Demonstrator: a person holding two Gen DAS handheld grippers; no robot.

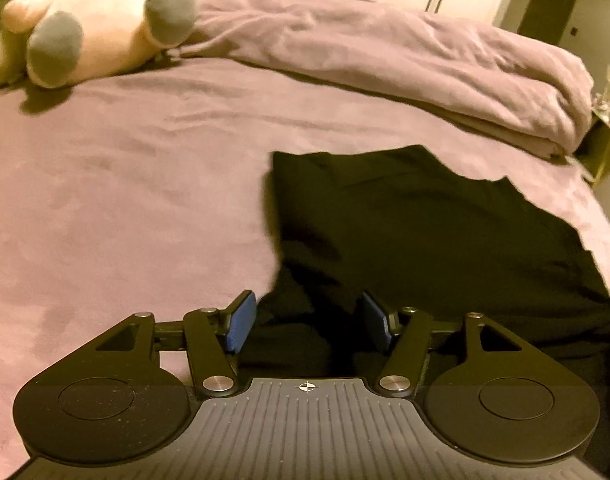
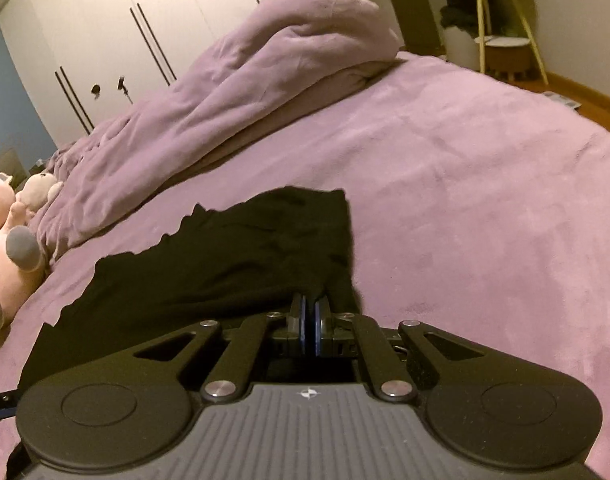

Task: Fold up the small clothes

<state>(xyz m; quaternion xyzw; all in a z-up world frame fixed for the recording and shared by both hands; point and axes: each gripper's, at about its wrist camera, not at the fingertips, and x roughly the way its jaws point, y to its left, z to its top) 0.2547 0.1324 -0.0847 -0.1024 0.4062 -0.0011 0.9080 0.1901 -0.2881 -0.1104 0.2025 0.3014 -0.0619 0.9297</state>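
Observation:
A black garment (image 1: 425, 232) lies spread on the purple bed sheet (image 1: 125, 200), with its near edge bunched up. My left gripper (image 1: 308, 316) stands open at the garment's near left corner. Black cloth lies between its blue pads (image 1: 241, 320), which stay well apart. In the right wrist view the same garment (image 2: 225, 260) stretches away to the left. My right gripper (image 2: 310, 304) is shut at its near right edge, where the cloth runs up into the closed fingertips.
A rumpled purple duvet (image 1: 385, 60) is heaped along the far side of the bed (image 2: 465, 200). Pink plush toys (image 1: 97, 28) lie at the far left. White wardrobe doors (image 2: 125, 20) and a small side table (image 2: 501, 20) stand beyond the bed.

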